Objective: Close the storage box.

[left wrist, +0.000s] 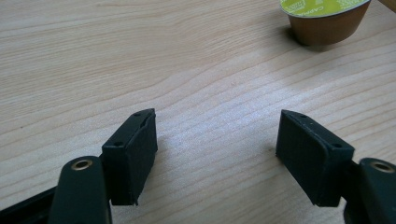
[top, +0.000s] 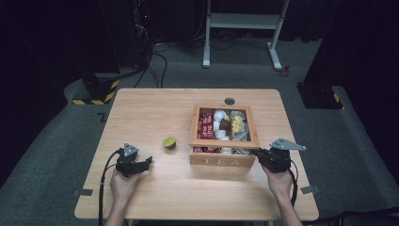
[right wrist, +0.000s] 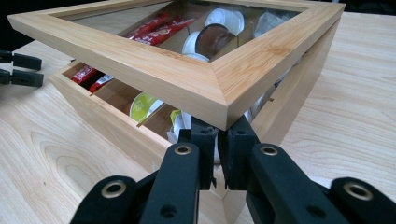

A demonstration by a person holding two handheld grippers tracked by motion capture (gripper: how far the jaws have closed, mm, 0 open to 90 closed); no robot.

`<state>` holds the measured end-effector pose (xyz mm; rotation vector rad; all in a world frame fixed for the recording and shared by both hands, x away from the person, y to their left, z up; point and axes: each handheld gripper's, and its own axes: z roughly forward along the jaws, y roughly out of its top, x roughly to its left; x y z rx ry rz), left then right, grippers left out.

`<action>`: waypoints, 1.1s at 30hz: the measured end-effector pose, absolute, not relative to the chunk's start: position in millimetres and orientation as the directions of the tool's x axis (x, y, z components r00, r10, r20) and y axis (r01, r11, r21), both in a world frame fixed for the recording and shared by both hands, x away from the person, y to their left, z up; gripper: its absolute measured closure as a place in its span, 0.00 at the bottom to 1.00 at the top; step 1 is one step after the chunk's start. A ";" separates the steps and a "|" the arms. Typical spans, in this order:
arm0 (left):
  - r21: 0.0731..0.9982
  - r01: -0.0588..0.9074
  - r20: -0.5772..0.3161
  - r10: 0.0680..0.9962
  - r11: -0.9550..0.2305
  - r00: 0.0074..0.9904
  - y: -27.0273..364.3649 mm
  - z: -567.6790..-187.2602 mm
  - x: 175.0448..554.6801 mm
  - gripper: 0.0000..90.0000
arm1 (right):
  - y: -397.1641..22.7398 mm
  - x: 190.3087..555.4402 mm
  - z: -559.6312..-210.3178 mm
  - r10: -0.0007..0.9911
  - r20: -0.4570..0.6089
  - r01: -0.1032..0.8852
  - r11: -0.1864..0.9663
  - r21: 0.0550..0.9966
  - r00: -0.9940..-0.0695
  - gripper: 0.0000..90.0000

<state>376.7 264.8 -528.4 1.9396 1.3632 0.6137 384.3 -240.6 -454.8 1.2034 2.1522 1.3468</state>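
Tea box (top: 224,160) of pale wood, with TEA on its front wall, stands right of centre on the table (top: 155,108) while we work it with two hand-held grippers. At the far left of the high view, our left gripper (top: 148,161) rests low over bare wood near the table's front edge, its jaws spread apart with nothing between them; in the left gripper view the two black pads (left wrist: 133,154) hover just above the grain. Just ahead and to its right, apart from the pads, sits a small brown capsule with a lime-green foil top (top: 170,142), upright on the table and between that gripper and the box. Further right, the box's glass-paned lid (right wrist: 187,79) is tilted, its front edge raised clear of the box's front wall, so that the compartments beneath show red sachets (right wrist: 161,25), white and brown capsules (right wrist: 212,39) and a green-topped one (right wrist: 142,106). At the box's near right corner, our right gripper (right wrist: 217,140) has its jaws drawn nearly together, tips set right under the corner of the lid frame; whether they pinch the wood or merely prop it we cannot tell. The right hand (top: 280,181) holds that gripper from the table's front edge.
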 end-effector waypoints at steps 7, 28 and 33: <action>0.752 0.621 -0.005 0.940 -0.222 0.341 264.7 -528.4 376.7 0.32 | -241.5 383.0 -457.9 0.793 0.148 0.488 0.204 0.849 -0.591 0.93; 0.752 0.622 -0.007 0.940 -0.220 0.341 264.4 -528.4 376.6 0.32 | -241.7 382.1 -466.1 0.794 0.135 0.497 0.229 0.837 -0.592 0.91; 0.751 0.622 -0.007 0.940 -0.220 0.341 264.5 -528.4 376.6 0.32 | -242.2 379.4 -465.7 0.797 0.130 0.498 0.232 0.835 -0.590 0.90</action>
